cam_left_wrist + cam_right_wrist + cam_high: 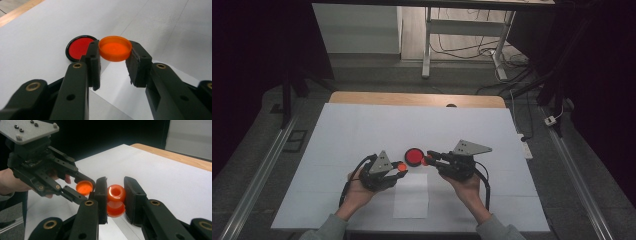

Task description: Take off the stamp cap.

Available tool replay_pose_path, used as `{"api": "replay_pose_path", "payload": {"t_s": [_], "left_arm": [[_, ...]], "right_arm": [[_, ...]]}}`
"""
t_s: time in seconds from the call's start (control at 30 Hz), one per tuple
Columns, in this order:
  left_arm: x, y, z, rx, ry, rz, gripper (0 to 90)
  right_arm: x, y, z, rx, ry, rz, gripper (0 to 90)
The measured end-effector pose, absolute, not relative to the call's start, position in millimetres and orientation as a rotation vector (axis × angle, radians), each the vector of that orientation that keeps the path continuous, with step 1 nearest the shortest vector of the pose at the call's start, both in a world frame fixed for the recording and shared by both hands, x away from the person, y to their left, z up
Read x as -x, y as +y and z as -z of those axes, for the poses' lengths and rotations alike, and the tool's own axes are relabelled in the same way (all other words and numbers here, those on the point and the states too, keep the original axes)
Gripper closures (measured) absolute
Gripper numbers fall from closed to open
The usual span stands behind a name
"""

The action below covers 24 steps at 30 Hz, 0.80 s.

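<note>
table: white sheet (362, 130) on wood, dark room | one red disc (414, 157) in the middle | one orange cap (115, 48) left of the disc, pinched by left gripper (400, 166) | one orange spool (116, 200) right of the disc, pinched by right gripper (428, 159) | two grippers

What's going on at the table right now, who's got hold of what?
A person works at the white-covered table with a gripper in each hand. The left gripper is shut on an orange cap, clamped by its rim with the hollow side up. The right gripper is shut on an orange spool-shaped piece, pinched at its waist. The two are held close together above the table but apart. A red disc with a black rim lies flat on the table between the grippers, untouched.
</note>
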<state>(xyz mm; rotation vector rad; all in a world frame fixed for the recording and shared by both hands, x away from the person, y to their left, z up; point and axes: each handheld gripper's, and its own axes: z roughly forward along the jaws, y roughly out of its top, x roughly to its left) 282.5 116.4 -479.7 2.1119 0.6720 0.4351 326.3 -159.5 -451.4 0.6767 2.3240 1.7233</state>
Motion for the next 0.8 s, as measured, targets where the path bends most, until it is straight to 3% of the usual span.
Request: {"api": "replay_pose_path", "payload": {"t_s": [0.8], "left_arm": [[-273.5,145.3,474.9,-2.08,0.716,-0.44,65.1]], "right_arm": [[-326.4,-163.9,449.3,-0.674,2.293,-1.711,73.3]]}}
